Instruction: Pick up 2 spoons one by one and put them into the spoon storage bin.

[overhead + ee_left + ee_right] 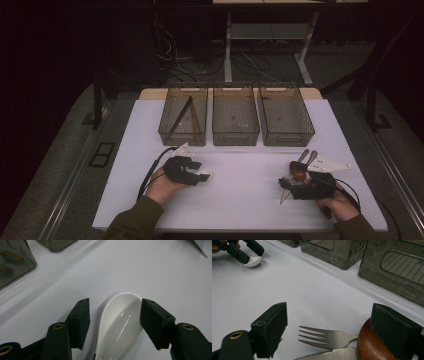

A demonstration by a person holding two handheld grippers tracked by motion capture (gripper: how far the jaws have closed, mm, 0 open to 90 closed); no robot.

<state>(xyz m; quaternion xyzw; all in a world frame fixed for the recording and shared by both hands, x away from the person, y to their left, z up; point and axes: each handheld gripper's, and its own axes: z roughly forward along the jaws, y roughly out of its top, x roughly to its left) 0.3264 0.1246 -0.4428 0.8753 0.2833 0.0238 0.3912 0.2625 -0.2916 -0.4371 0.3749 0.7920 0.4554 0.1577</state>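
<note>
From above, my left gripper (194, 172) sits low on the white table (240, 200), in front of the leftmost of three smoky see-through bins (183, 116). A white spoon (204, 174) peeks out at its tip. That left bin holds a couple of long thin sticks leaning across it, one dark and one brown; the middle bin (235, 116) and the right bin (285, 117) look bare inside, down to their ribbed floors. My right gripper (295, 186) rests at the table's right side over a small heap of cutlery (299, 167).

Along my left gripper (115, 320), the spoon (120, 325) is a glossy white ceramic one with a deep rounded bowl, lying on the table between the two pads. My jaws stand apart: the right pad is at the spoon's edge, and the left pad is clear of it with table showing between.

Along my right gripper (337, 327), the jaws are spread wide, closed on nothing. A steel fork (322, 337) lies between them, a serrated knife blade (332, 356) just below it, and a rounded brown wooden piece (372, 347) lies against the right pad. Farther off I see the white spoon (254, 262) under my other gripper.

I can read no writing or labels anywhere.
</note>
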